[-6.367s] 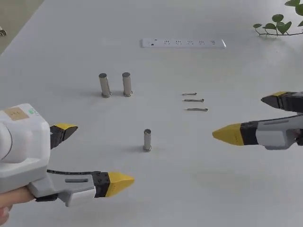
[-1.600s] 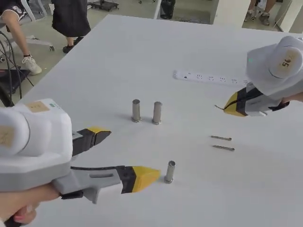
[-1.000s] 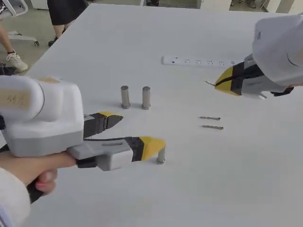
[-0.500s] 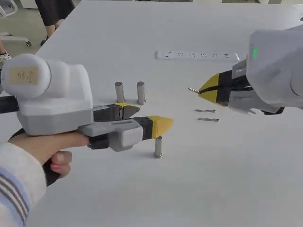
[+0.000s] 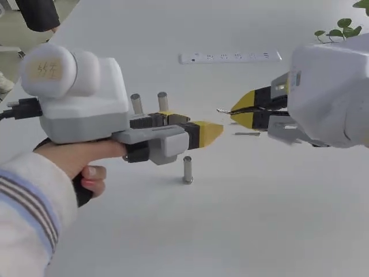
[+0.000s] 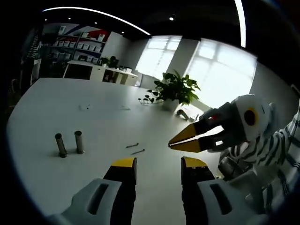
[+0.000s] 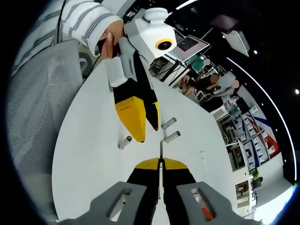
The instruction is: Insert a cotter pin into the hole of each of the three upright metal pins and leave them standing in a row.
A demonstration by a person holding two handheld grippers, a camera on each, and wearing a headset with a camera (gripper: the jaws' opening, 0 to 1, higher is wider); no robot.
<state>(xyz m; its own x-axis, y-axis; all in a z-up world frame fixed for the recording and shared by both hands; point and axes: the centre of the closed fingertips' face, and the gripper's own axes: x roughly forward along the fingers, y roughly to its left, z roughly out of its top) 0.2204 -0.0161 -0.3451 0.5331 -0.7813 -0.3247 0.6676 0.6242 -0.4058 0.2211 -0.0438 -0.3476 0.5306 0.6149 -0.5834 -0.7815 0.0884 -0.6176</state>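
Observation:
A lone upright metal pin point(image 5: 187, 170) stands on the white table point(image 5: 230, 219), just below my left gripper point(image 5: 196, 124), which hovers open with nothing between its fingers. Two more upright pins point(image 5: 136, 104) point(image 5: 163, 101) stand side by side behind that gripper. In the left gripper view the pair point(image 6: 60, 144) point(image 6: 78, 141) sits at the left, and two loose cotter pins point(image 6: 132, 146) point(image 6: 138, 152) lie mid-table. My right gripper point(image 5: 237, 109) is shut on a cotter pin point(image 5: 223, 110) that sticks out toward the left gripper. That cotter pin point(image 7: 161, 154) lies between the shut jaws in the right gripper view.
A white power strip point(image 5: 230, 57) lies at the back of the table. One loose cotter pin point(image 5: 248, 134) rests below the right gripper. A potted plant point(image 5: 345, 29) sits at the far right corner. People sit beyond the table point(image 7: 206, 82).
The left gripper has lifted and shifted right, now above the lone pin. The right gripper has come left with its cotter pin, closer to the left gripper. The camera has also shifted.

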